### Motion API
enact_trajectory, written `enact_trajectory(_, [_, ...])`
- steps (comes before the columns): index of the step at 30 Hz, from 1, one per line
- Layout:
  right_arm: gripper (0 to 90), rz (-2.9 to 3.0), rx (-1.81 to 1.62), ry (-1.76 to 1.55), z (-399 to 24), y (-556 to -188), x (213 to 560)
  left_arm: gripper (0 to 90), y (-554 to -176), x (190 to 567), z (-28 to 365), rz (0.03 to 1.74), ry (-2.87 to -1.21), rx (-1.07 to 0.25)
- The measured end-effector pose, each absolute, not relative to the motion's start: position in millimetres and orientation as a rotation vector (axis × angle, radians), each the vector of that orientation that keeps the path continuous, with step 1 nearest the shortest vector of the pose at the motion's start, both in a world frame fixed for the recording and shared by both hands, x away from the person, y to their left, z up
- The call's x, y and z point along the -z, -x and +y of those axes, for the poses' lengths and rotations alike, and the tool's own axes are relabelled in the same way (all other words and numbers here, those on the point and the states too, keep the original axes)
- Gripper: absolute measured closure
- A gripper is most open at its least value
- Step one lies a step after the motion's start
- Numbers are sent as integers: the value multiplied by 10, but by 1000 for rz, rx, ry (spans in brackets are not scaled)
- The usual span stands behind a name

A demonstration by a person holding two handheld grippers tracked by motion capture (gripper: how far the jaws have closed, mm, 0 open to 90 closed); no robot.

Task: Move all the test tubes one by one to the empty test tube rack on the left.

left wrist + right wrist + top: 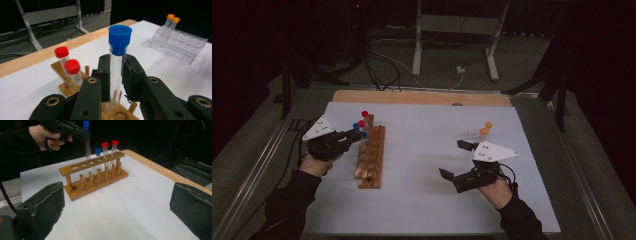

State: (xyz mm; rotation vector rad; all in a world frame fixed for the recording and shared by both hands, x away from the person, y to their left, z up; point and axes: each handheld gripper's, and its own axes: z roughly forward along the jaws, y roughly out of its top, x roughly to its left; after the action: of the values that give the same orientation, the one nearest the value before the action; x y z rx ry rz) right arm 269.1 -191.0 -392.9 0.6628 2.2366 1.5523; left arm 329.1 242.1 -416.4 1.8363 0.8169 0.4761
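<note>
- Left tongs [116, 75] clamped on a clear blue-capped tube [117, 62], held upright above the wooden rack [93, 176]; tube bottom just over the rack's top board, seemingly clear of the holes in the right gripper view.
- Same left tongs [352, 135] at the rack's left side [372, 157] in the high view, gripped by the left hand [319, 160].
- In the rack's far end: another blue-capped tube [98, 157] and two red-capped tubes [110, 151], all upright; nearer holes empty.
- Right tongs [459, 160] wide apart, holding nothing, hovering over bare white bench [422, 200], well apart from the rack.
- Clear plastic rack [180, 42] with two orange-capped tubes [172, 21] at the bench's far right.
</note>
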Motion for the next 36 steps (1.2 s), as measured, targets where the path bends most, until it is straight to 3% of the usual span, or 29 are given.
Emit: enact_trajectory(36, [0,2259,-1549,-662,-1898,-2685,3946,767,-3318,4610,2329,900,-1902,-456])
